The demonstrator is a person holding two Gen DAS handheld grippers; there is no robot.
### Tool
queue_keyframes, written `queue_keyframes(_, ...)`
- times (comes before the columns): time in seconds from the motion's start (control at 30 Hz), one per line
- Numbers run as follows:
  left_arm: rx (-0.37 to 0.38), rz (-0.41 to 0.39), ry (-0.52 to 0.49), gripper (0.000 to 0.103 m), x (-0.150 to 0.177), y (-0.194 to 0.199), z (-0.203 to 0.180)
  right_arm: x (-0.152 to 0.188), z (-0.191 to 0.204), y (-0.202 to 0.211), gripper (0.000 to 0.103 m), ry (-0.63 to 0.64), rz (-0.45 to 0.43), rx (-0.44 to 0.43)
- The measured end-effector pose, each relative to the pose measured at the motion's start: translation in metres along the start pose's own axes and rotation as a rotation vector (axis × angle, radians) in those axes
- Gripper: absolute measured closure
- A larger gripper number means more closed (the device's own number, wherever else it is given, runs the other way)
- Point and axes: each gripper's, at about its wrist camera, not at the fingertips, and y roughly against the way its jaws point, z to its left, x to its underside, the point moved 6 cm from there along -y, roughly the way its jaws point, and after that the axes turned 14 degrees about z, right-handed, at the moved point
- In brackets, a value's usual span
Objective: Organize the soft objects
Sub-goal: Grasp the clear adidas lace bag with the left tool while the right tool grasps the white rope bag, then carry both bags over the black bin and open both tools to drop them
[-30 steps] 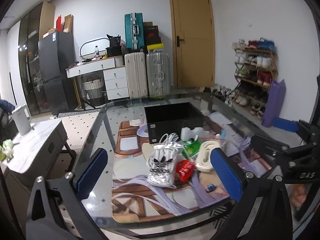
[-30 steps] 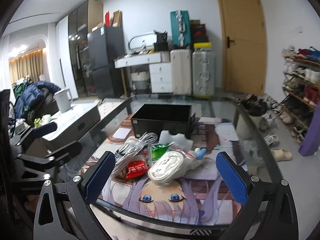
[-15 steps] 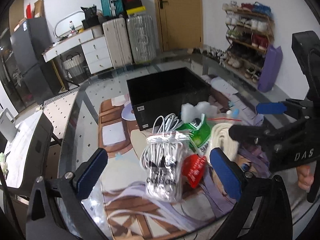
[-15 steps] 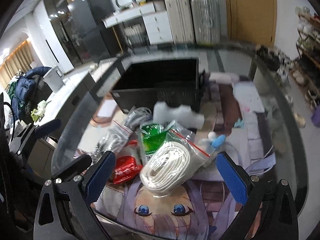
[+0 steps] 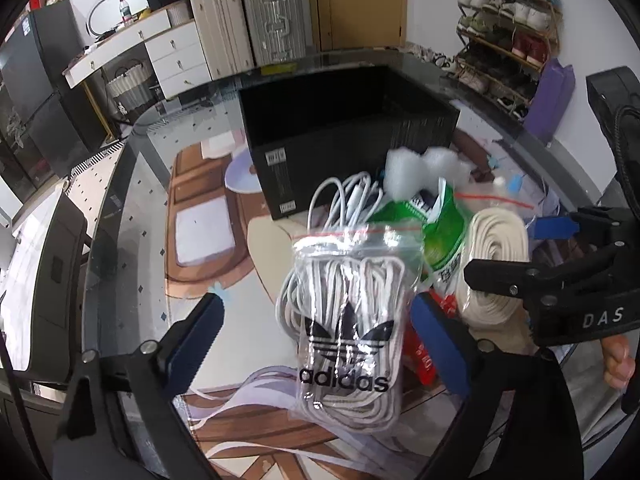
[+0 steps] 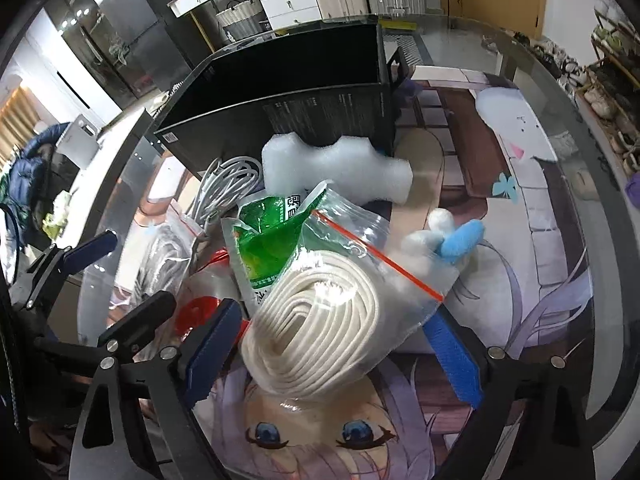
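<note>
A clear zip bag of white laces with a black logo point(image 5: 344, 320) lies on the table between the fingers of my left gripper point(image 5: 316, 340). Its jaws are closing and the left pad still stands apart from the bag. My right gripper point(image 6: 332, 348) straddles a zip bag holding a coil of white rope point(image 6: 316, 324); its jaws are closing too, with no firm press showing. Behind the bags lie a green packet point(image 6: 272, 236), a red packet point(image 6: 200, 312), loose white cable point(image 5: 348, 200), white foam point(image 6: 336, 168) and a small blue and white plush point(image 6: 448, 236).
An open black box point(image 5: 348, 136) stands just behind the pile on the glass table point(image 5: 132, 208), which has a printed cartoon mat under it. The two grippers work side by side, close together. Suitcases, drawers and a shoe rack stand beyond the table.
Both grippers have come down and tipped toward the pile, each now straddling its bag. The fingers of both stand a little closer together than before.
</note>
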Motion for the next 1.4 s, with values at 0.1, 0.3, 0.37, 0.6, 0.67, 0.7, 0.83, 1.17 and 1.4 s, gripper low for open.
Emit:
queue_keyframes(0.1,0.047,0.036,0.001,0.03,0.002,-0.006,0.0,-0.001,0.003,0.001,0.029,0.04,-0.013,0.045)
queue_keyframes(0.3,0.08,0.057,0.0,0.052,0.004,-0.009,0.003,-0.001,0.008,0.004,0.052,0.114,-0.03,0.104)
queue_keyframes(0.37,0.076,0.051,0.005,0.058,0.004,-0.006,0.005,0.0,0.009,0.01,0.061,0.135,-0.044,0.106)
queue_keyframes(0.6,0.044,0.008,-0.019,0.066,0.007,0.009,0.007,0.006,0.012,0.024,0.085,0.174,-0.061,0.046)
queue_keyframes(0.67,0.038,-0.027,-0.019,0.066,0.007,0.02,0.008,0.009,0.014,0.029,0.087,0.186,-0.07,0.032)
queue_keyframes(0.7,0.034,-0.042,-0.019,0.066,0.007,0.024,0.008,0.011,0.016,0.032,0.087,0.195,-0.079,0.025)
queue_keyframes(0.83,0.007,-0.126,-0.014,0.066,0.009,0.048,0.008,0.019,0.023,0.048,0.087,0.23,-0.132,0.026)
queue_keyframes(1.17,0.014,-0.302,0.06,0.066,0.011,0.097,0.015,0.033,0.041,0.097,0.087,0.284,-0.317,0.031)
queue_keyframes(1.4,-0.021,-0.378,0.048,0.066,0.012,0.114,0.014,0.04,0.053,0.114,0.087,0.314,-0.384,0.031)
